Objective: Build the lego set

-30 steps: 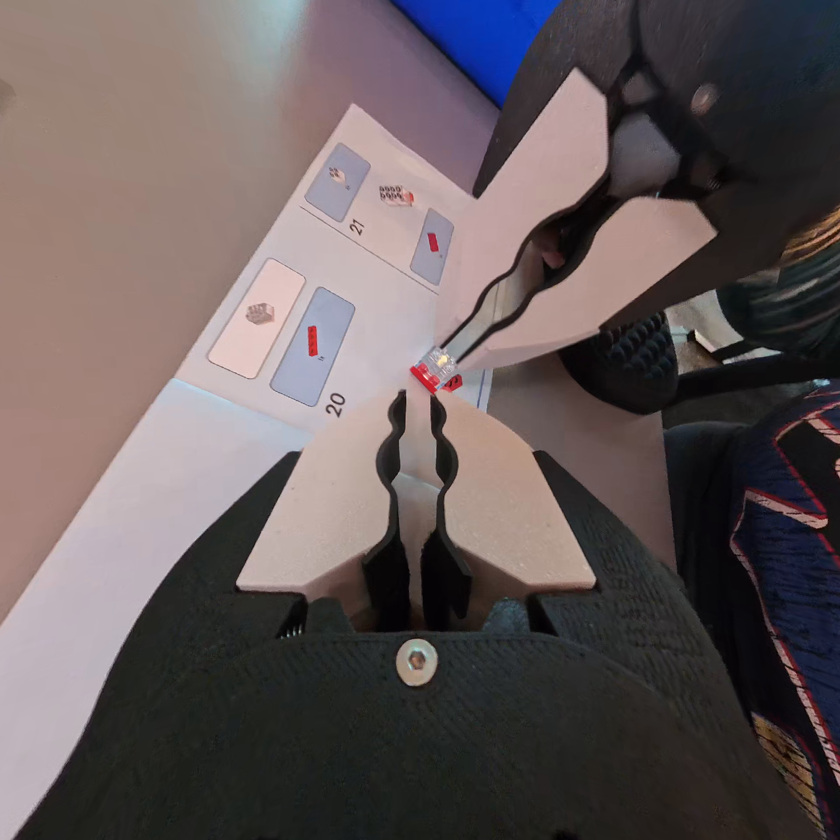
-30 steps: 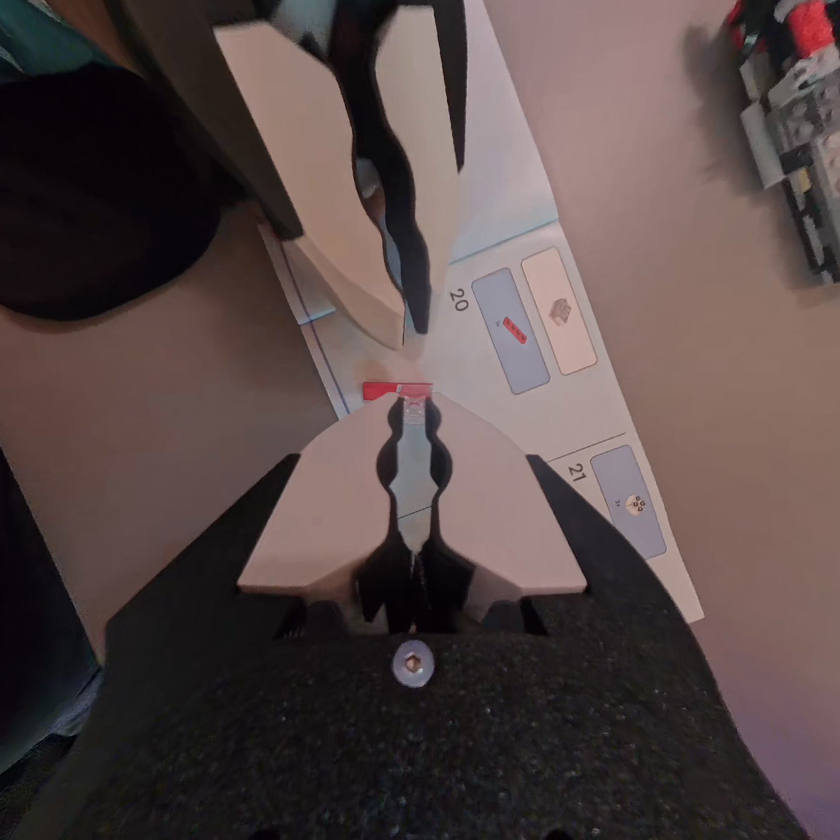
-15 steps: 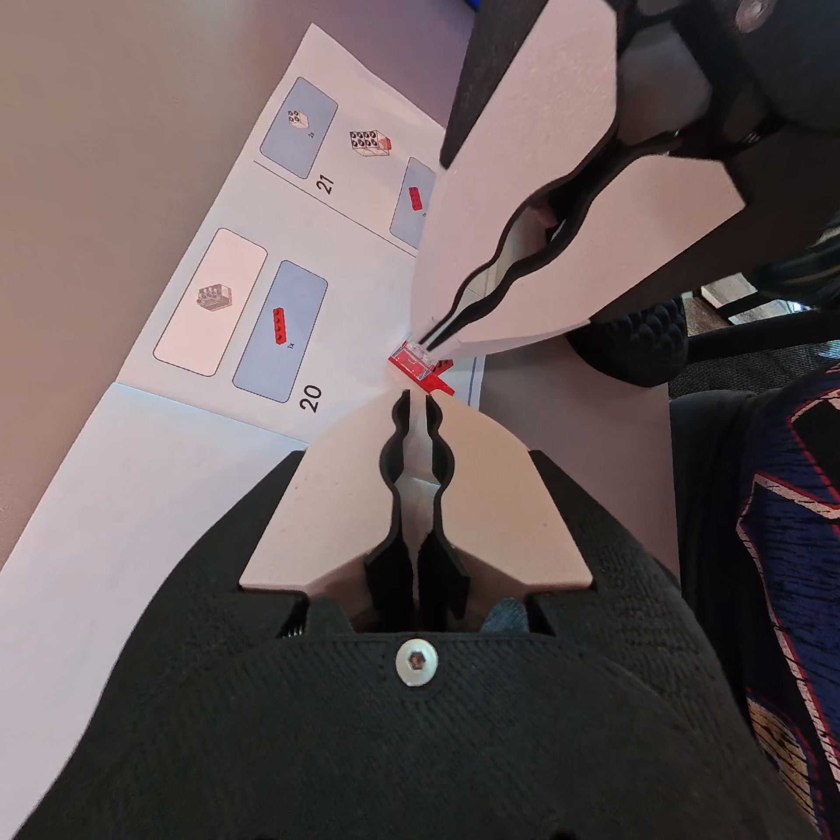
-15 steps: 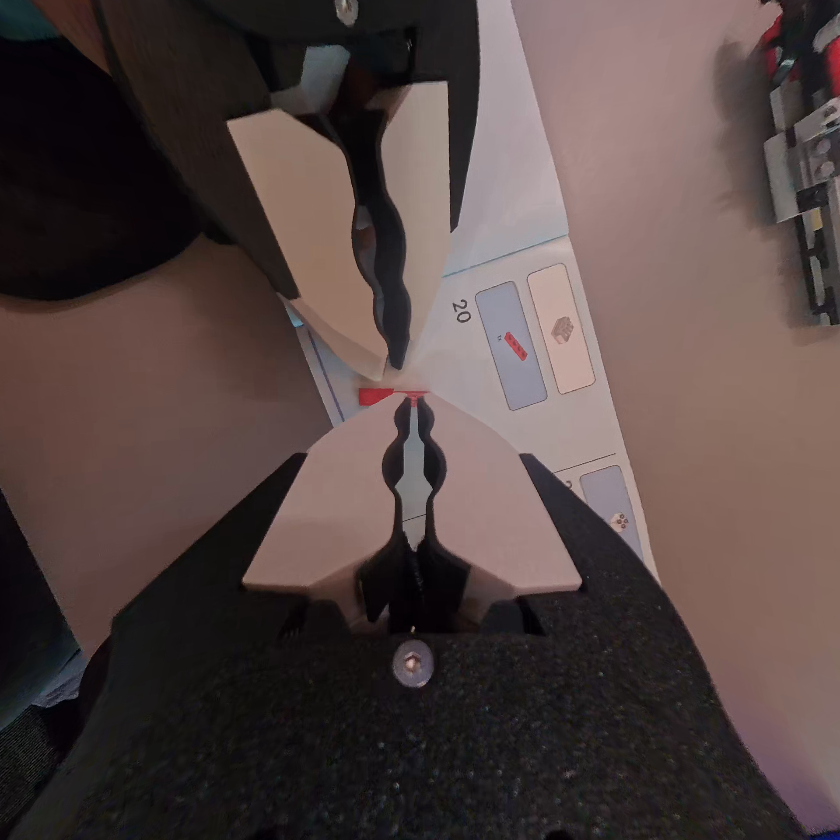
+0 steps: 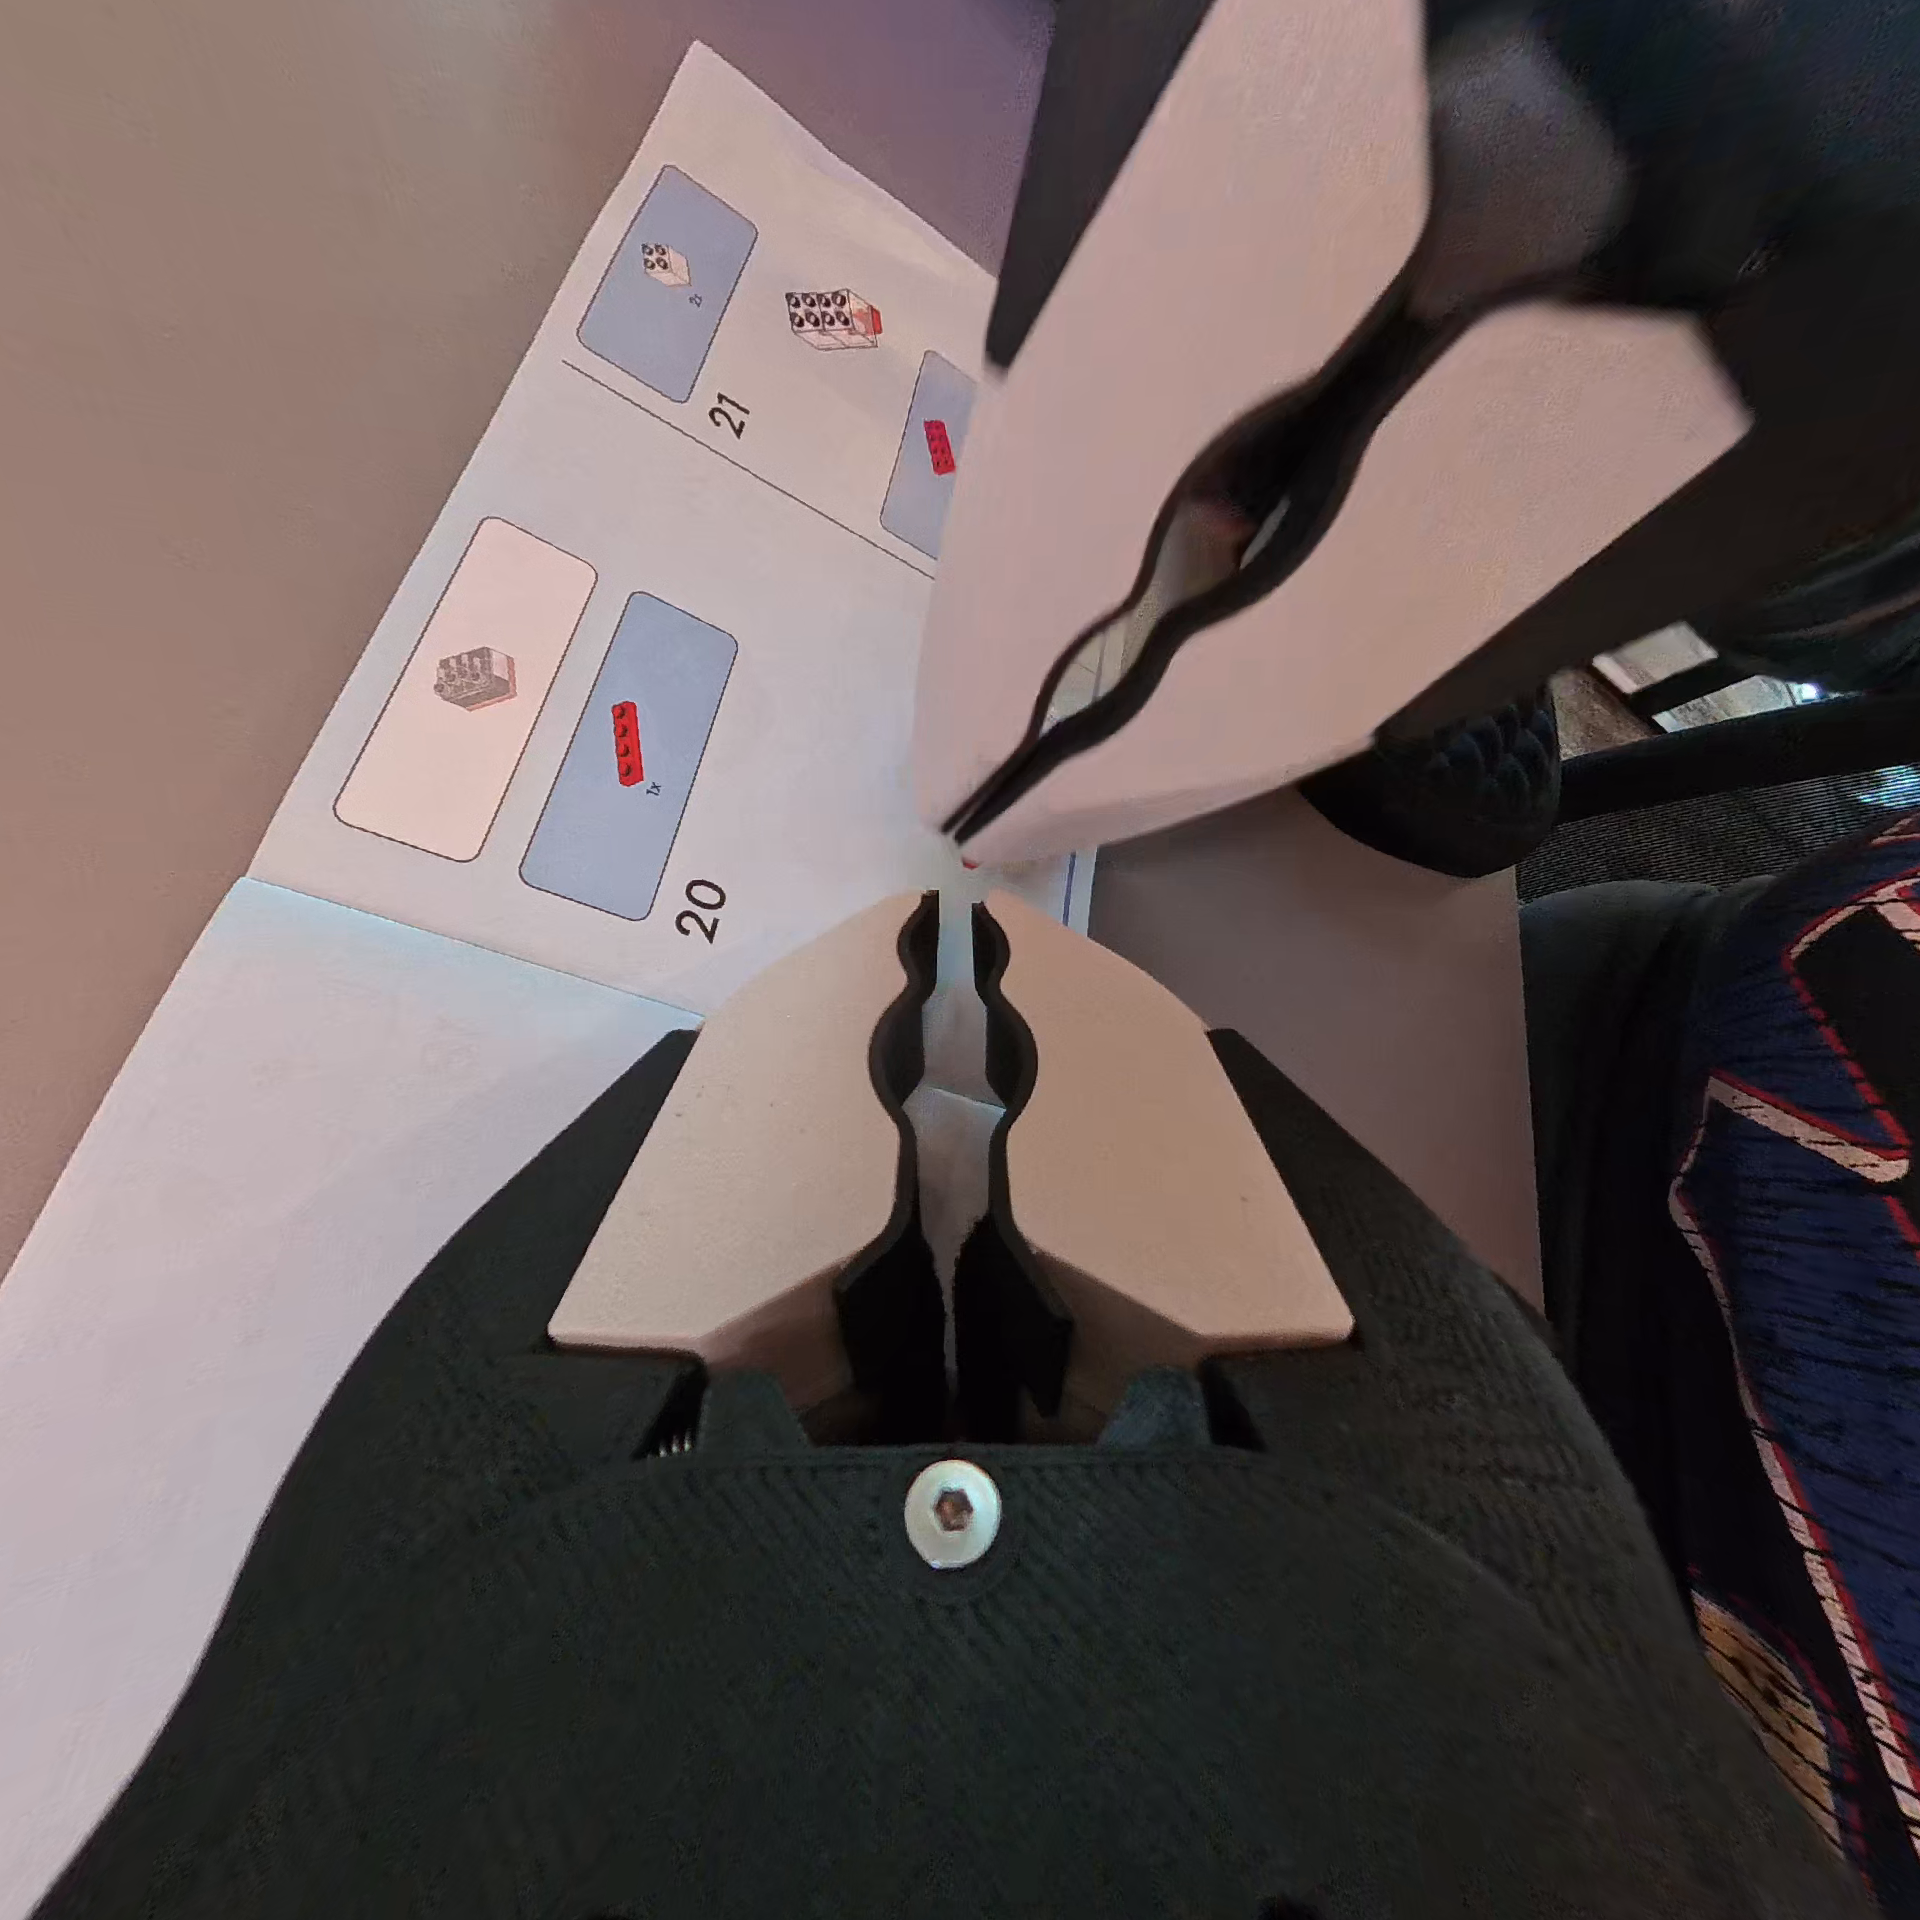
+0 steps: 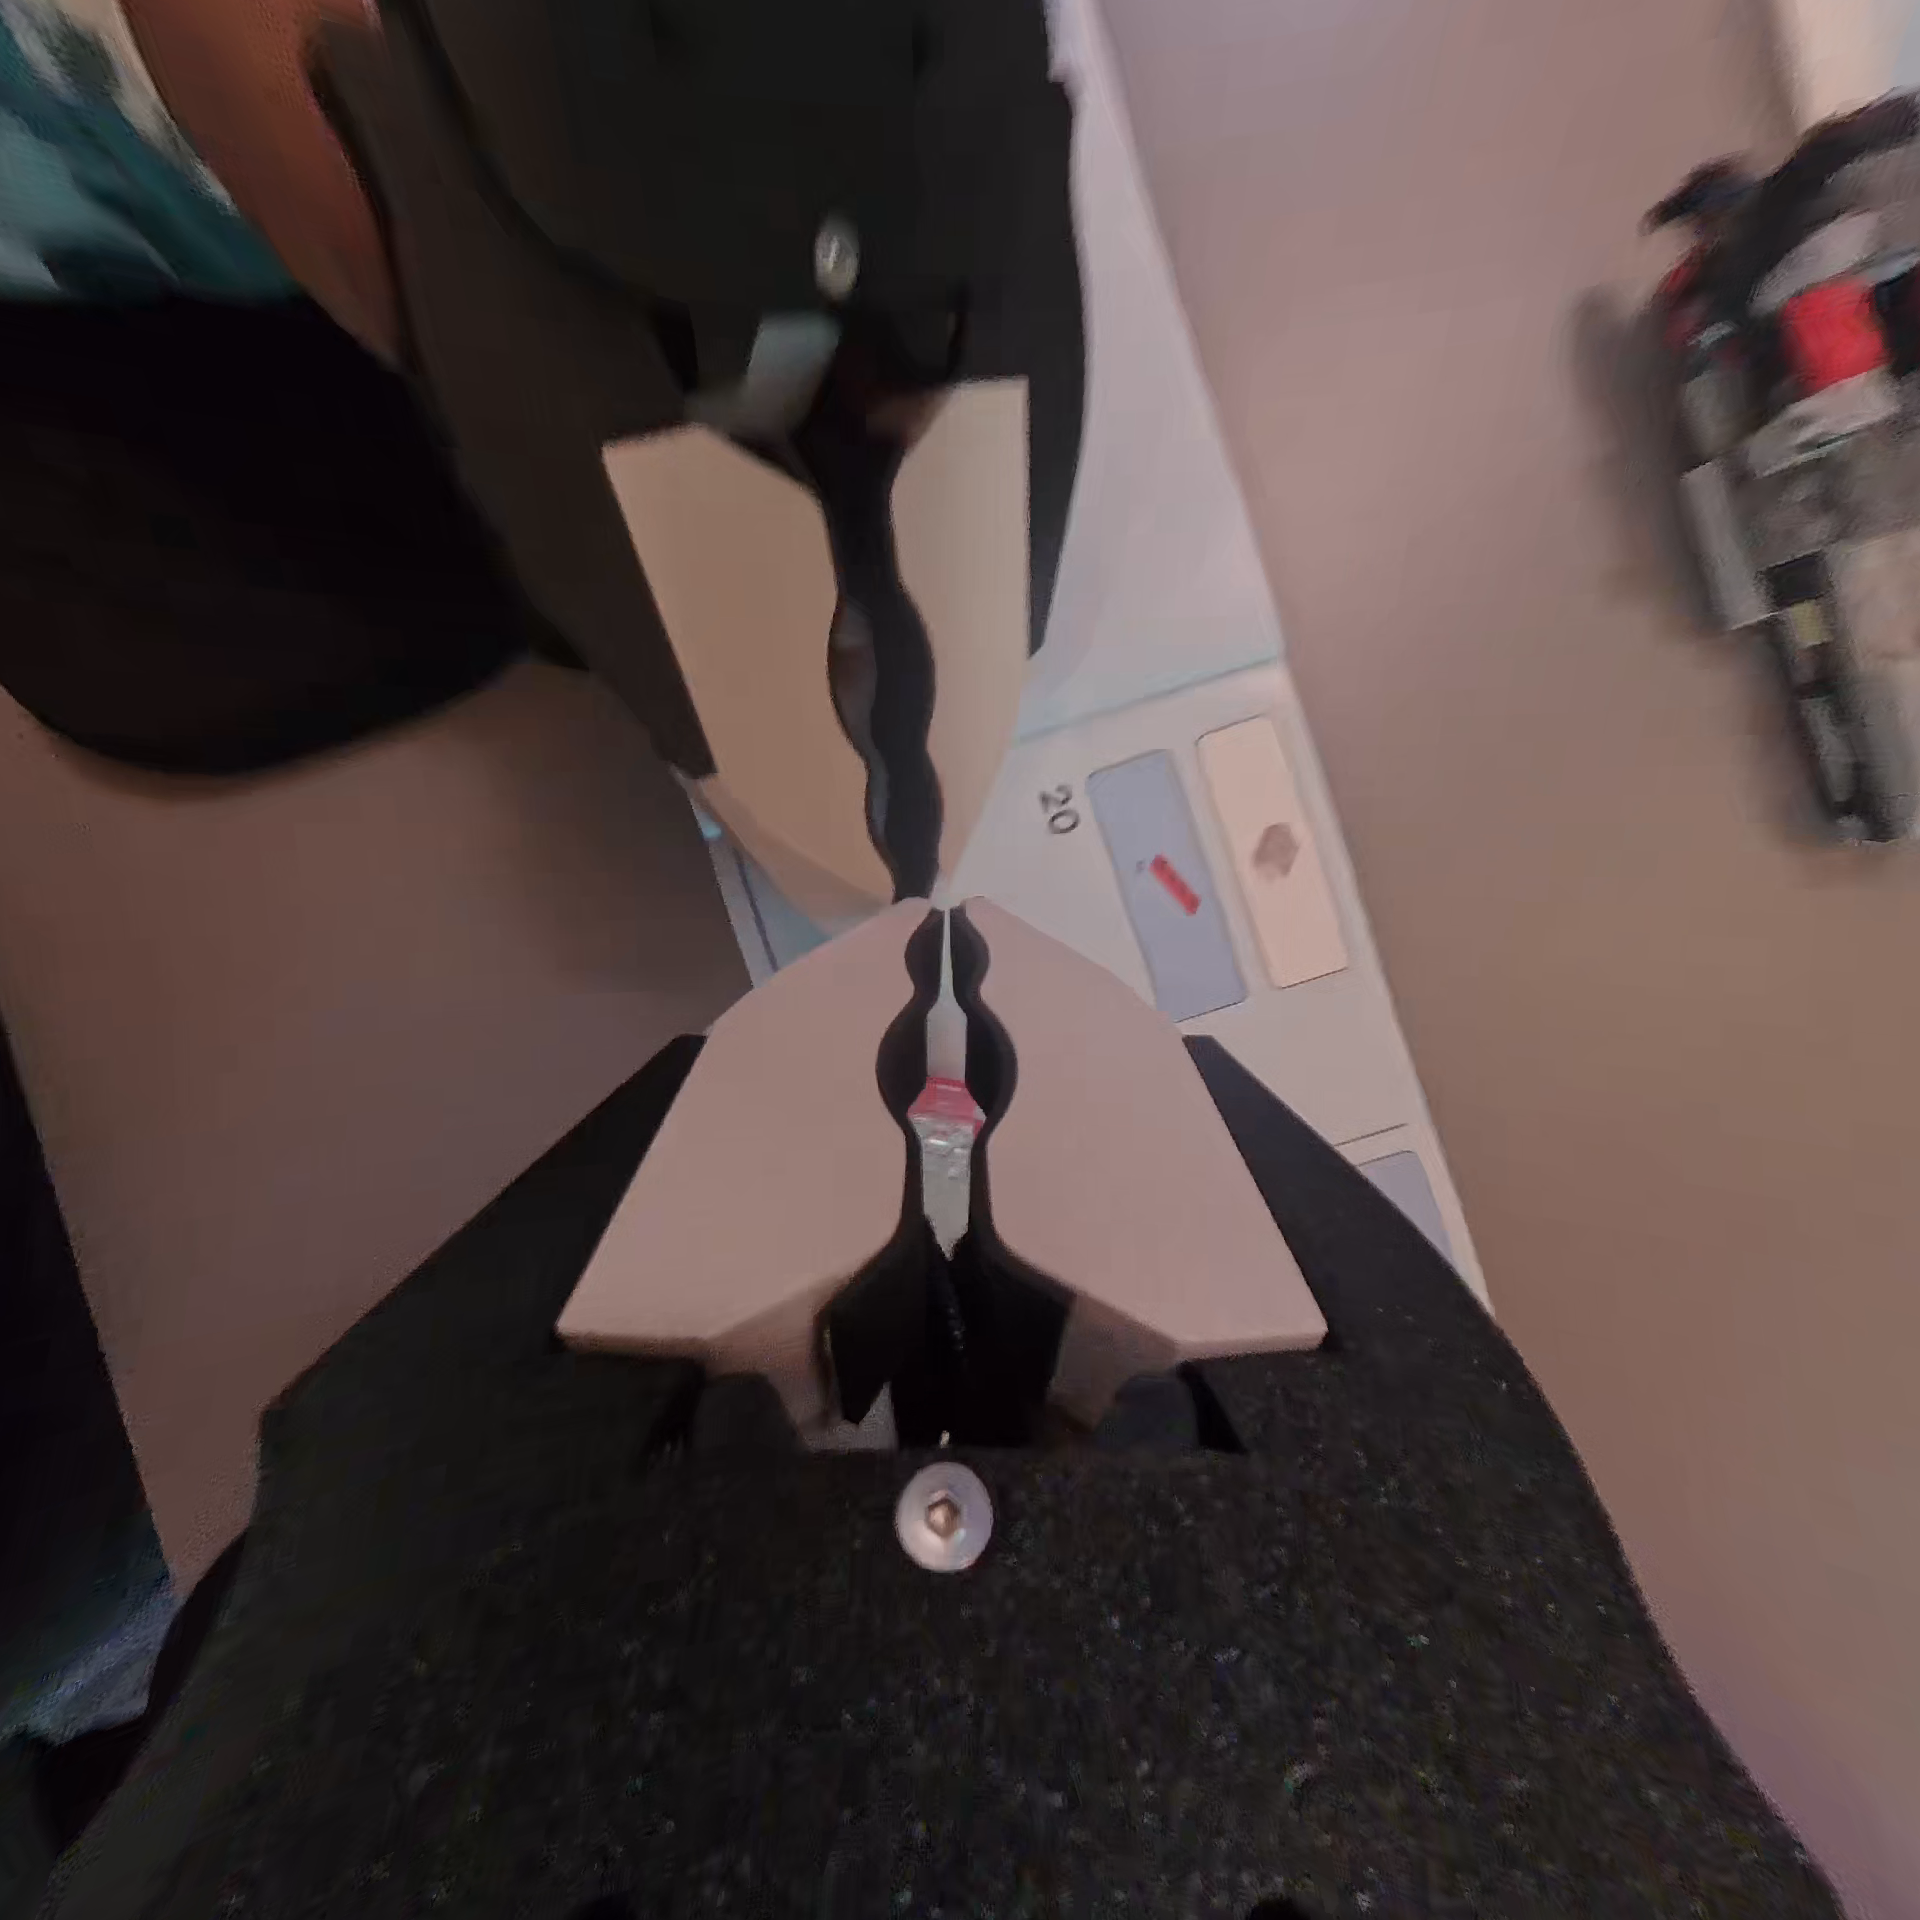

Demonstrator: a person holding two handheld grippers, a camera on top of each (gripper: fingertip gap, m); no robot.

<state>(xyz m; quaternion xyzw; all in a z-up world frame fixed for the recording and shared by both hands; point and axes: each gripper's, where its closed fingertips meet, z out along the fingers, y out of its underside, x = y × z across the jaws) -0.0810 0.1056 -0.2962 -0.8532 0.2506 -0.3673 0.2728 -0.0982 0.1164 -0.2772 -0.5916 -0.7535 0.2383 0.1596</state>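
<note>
R gripper (image 6: pixel 948 912) fingers nearly closed, tips empty; small red-grey piece (image 6: pixel 943 1127) seen through gap. L gripper (image 5: pixel 951 902) fingers narrow, empty, tip-to-tip w/ R over instruction sheet (image 5: pixel 582 582). Risk: tips collide, piece knocked off sheet.

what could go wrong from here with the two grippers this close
The left gripper and right gripper tips nearly touch; a nudge could knock the small red and grey lego piece loose.
That piece shows only through the right gripper's finger gap, so its hold is unclear; it might drop onto the instruction sheet.
</note>
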